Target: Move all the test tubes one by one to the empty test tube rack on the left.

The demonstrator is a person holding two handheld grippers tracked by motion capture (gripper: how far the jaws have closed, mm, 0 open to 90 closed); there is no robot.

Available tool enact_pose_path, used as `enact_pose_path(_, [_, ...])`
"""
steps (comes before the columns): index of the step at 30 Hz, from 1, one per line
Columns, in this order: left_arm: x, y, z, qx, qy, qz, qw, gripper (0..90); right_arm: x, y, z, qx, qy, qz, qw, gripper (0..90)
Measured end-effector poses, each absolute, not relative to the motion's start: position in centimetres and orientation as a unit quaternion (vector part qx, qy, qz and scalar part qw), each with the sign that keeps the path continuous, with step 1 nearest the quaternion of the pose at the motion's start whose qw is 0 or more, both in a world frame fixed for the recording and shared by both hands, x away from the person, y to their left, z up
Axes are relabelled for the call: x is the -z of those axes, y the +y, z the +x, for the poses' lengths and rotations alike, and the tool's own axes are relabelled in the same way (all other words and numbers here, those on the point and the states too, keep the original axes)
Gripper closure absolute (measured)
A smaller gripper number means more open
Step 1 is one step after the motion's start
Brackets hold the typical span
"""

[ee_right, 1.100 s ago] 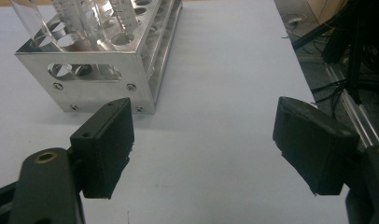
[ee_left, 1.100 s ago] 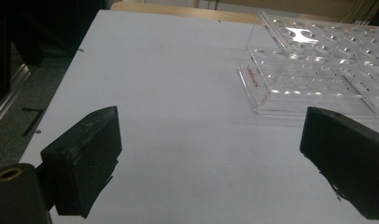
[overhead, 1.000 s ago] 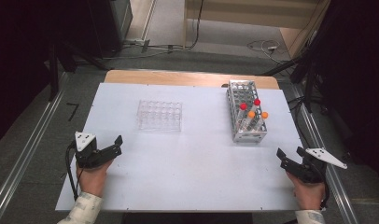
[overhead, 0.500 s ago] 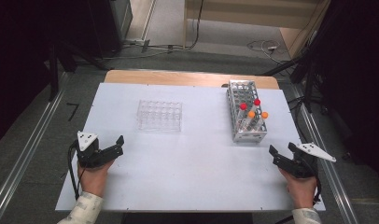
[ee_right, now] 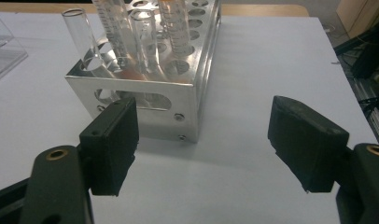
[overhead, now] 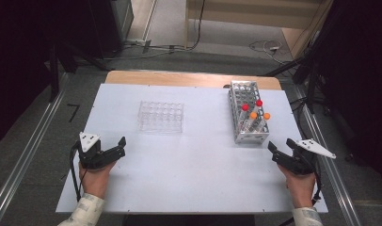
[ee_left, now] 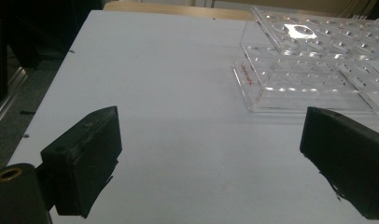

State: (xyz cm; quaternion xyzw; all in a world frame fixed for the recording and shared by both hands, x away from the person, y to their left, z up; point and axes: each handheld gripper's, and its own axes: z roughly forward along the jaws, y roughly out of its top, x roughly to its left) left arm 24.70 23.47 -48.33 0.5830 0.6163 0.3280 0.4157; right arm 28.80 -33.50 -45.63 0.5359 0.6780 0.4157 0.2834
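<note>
A metal tube rack (overhead: 248,123) stands at the table's right and holds several clear tubes (overhead: 253,121) with red and orange caps. In the right gripper view the rack (ee_right: 145,95) is close ahead, with the tubes (ee_right: 121,29) rising from it. A clear plastic rack (overhead: 160,117) with empty wells lies left of centre, and its corner (ee_left: 313,74) appears at the upper right of the left gripper view. My left gripper (overhead: 119,147) (ee_left: 215,158) rests open and empty near the front left. My right gripper (overhead: 279,148) (ee_right: 206,140) is open and empty, just in front of the metal rack.
The white table (overhead: 194,169) has a wooden strip (overhead: 179,78) along its far edge. Metal rails (overhead: 24,155) run along the floor on both sides. Cables (overhead: 264,46) lie on the floor beyond the table.
My right gripper has moved forward and left, closer to the metal rack's near end. My left gripper has shifted slightly to the right. Both stay open.
</note>
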Motion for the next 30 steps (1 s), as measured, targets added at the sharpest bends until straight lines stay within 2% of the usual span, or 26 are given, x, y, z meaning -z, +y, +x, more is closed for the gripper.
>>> enact_pose_path(8, [48.3,23.5,24.7,-0.330,0.616,0.582,0.416,5.8,45.5,-32.5,29.8,-0.417,0.683,0.528,0.285,23.8])
enact_pose_path(20, [48.3,23.5,24.7,-0.331,0.616,0.582,0.416,5.8,45.2,-31.1,31.3,-0.433,0.688,0.513,0.277,31.2])
enact_pose_path(29, [48.3,23.5,24.7,-0.331,0.616,0.584,0.413,5.8,45.3,-30.1,32.2,-0.444,0.687,0.502,0.281,49.5])
enact_pose_path(30, [48.3,23.5,24.7,-0.331,0.616,0.584,0.413,5.8,45.3,-30.1,32.2,-0.444,0.687,0.502,0.281,49.5])
